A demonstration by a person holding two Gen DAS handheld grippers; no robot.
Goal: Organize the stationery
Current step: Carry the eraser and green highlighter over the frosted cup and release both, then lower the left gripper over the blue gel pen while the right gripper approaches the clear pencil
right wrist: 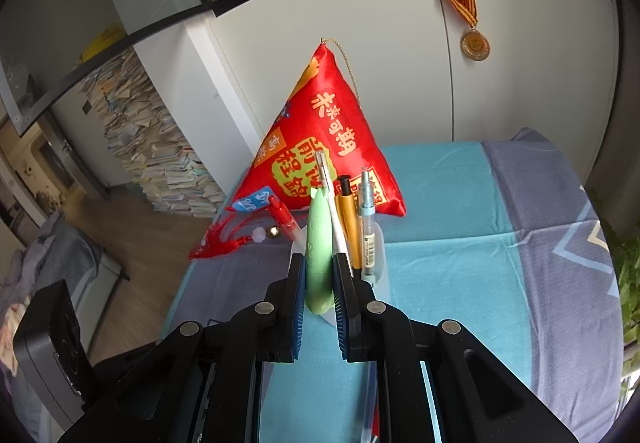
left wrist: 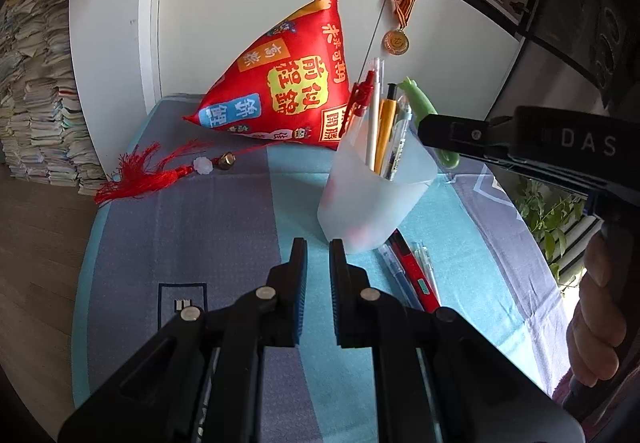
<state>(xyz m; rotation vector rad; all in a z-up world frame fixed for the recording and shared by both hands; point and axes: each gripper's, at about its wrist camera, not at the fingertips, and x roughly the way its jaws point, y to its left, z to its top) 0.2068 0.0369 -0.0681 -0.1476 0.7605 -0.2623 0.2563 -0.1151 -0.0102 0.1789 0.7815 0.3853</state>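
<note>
Right hand-held gripper [right wrist: 319,269] is clamped on a pale green pen-like thing [right wrist: 319,243], its blue pads pressing both sides, with the green piece held upright right over the frosted cup [left wrist: 370,195]. From the left view you can see that same gripper coming in from the right, tip at the cup's rim, a hand [left wrist: 596,307] on its handle.

Left hand-held gripper [left wrist: 318,247] has its jaws pulled in narrow with nothing between them, hovering just in front of the cup.

The cup sits on the blue and grey tabletop cloth [left wrist: 200,227] with a white pen, an orange pen [left wrist: 386,131], a clear one and a red-capped one [left wrist: 360,95] standing in it. A few more pens [left wrist: 412,271] lie flat beside its base. A red triangular cushion [left wrist: 288,83] sits behind it.
</note>
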